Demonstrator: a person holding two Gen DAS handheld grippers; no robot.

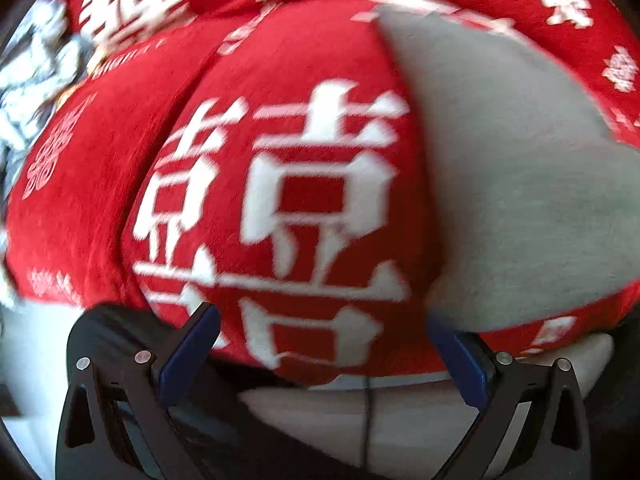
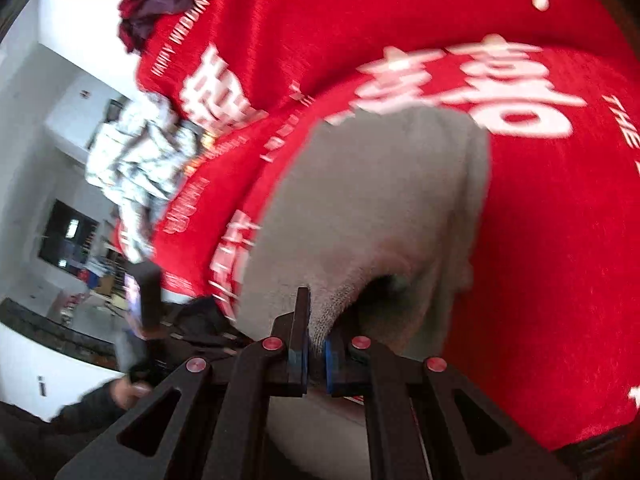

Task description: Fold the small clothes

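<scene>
Both tongs hang over a bed spread with a red blanket (image 1: 100,184) printed in big white characters. Right tongs (image 2: 316,354) are clenched on the near edge of a grey garment (image 2: 360,208), the blue pads (image 2: 330,364) pinching a tuck of the cloth so that it rises off the blanket towards them; the rest of the garment lies flat on the red cover, running away from the grip towards the far side of the bed. Left tongs (image 1: 322,360) stand released, their two blue-padded fingers (image 1: 188,356) wide apart with nothing between them, poised above the near edge of the blanket just beside the garment's (image 1: 520,184) lower corner, not touching it as far as I can see. Over by the far left corner of the bed sits a crumpled white and grey patterned cloth (image 2: 136,168), and further back a small heap of dark maroon fabric (image 2: 156,0). Everything is a bit smeared with motion, so fine details of the garment cannot be made out.
</scene>
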